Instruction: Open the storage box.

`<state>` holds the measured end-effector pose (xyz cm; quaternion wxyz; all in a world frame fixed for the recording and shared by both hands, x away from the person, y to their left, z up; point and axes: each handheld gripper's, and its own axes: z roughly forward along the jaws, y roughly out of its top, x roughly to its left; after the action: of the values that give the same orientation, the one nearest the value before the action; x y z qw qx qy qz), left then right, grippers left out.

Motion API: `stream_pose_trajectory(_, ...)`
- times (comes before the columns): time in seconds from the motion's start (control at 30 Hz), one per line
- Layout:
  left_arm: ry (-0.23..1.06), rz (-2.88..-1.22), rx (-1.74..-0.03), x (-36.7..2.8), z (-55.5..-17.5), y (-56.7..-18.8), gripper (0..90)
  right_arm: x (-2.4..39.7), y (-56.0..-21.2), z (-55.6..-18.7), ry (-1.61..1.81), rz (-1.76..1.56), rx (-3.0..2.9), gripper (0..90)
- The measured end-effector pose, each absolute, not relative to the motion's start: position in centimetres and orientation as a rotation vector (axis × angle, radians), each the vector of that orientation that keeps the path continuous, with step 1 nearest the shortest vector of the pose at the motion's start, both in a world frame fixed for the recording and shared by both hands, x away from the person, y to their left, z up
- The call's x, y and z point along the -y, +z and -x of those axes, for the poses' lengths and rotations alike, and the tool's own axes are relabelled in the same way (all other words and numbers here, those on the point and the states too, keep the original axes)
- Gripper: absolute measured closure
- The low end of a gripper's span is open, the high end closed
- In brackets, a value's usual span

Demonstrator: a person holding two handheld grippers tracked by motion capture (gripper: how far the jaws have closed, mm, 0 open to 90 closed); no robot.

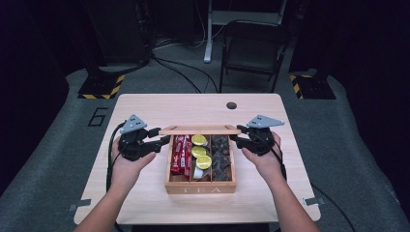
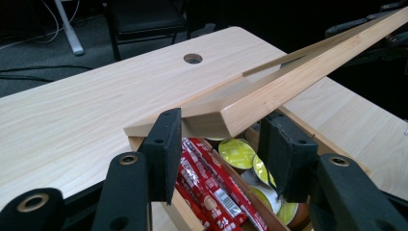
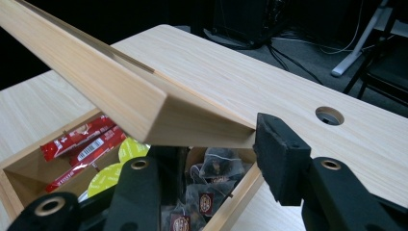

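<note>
Centrally on the table (image 1: pixel 145 108) stands a wooden box (image 1: pixel 200 186) marked TEA, three compartments side by side. Left compartment: red packets (image 1: pixel 181 154). Middle: yellow-topped capsules (image 1: pixel 200 152). Right: dark tea bags (image 1: pixel 221 157).

Lid (image 1: pixel 199 130): wooden, raised at the box's far edge, its front edge lifted clear of the contents and seen edge-on from above.

Left gripper (image 1: pixel 163 140): at the lid's left end. In the left gripper view its half-open jaws flank the lid's corner (image 2: pixel 211 118); the left pad sits against the side face, the right pad just below the raised edge. Whether the pads press cannot be told.

Right gripper (image 1: pixel 235 138): at the lid's right end. In the right gripper view the lid's corner (image 3: pixel 159 113) lies between half-open jaws, the right pad touching its end. Firmness of grip cannot be told.

Behind the table: a folding chair (image 1: pixel 254 46) and floor cables (image 1: pixel 183 72).
</note>
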<state>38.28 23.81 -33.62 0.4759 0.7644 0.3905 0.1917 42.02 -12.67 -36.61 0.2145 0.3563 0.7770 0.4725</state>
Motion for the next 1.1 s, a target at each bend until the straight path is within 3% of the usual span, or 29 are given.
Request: stream_pose_trajectory(1.1,0.509,-1.810,-0.977,-23.9,-38.8,-33.1,52.9,12.9,-36.1,-44.1,1.367,-1.001,-2.152,55.5)
